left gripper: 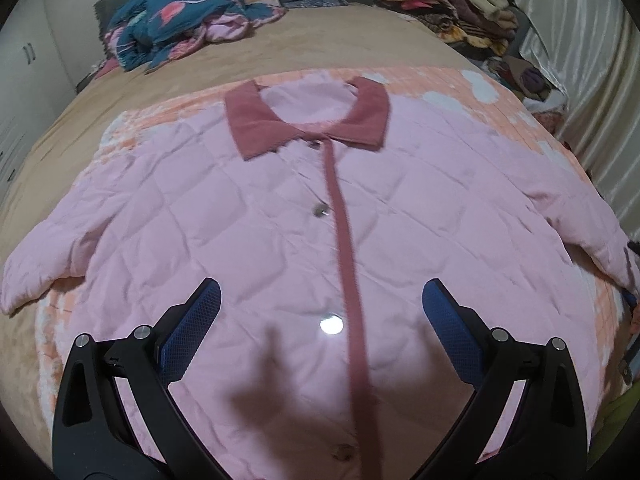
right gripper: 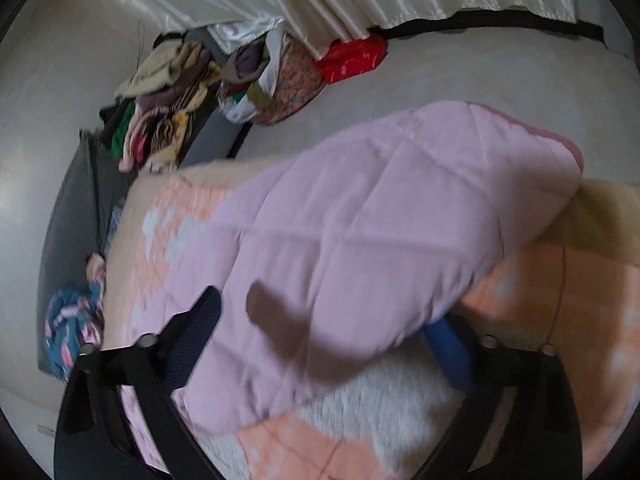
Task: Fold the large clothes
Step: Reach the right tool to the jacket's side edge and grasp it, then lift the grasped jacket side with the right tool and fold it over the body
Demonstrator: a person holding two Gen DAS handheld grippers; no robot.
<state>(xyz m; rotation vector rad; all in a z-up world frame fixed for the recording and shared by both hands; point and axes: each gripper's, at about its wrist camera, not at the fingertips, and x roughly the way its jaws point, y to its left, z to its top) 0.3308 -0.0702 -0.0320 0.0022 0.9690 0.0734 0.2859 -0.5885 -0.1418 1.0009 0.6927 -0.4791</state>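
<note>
A pink quilted jacket (left gripper: 248,216) lies flat on the bed, front up. Its darker pink collar (left gripper: 308,120) is at the far end and the button placket (left gripper: 344,248) runs toward me. My left gripper (left gripper: 320,286) hovers open over the lower front, near a shiny button (left gripper: 331,325), with nothing between its fingers. In the right wrist view, a sleeve of the jacket (right gripper: 360,220) drapes over the bed's edge. My right gripper (right gripper: 320,312) stands open around the sleeve. One finger (right gripper: 196,320) is beside the sleeve and the blue pad (right gripper: 448,348) is partly tucked under it. No pad visibly presses.
A peach and white blanket (left gripper: 460,92) lies under the jacket on a tan bed cover (left gripper: 320,40). A blue patterned quilt (left gripper: 176,20) and a clothes pile (left gripper: 440,4) sit at the far end. A curtain (left gripper: 592,100) hangs at the right. A bag of cloth (right gripper: 280,84) and a red bag (right gripper: 352,56) are on the floor.
</note>
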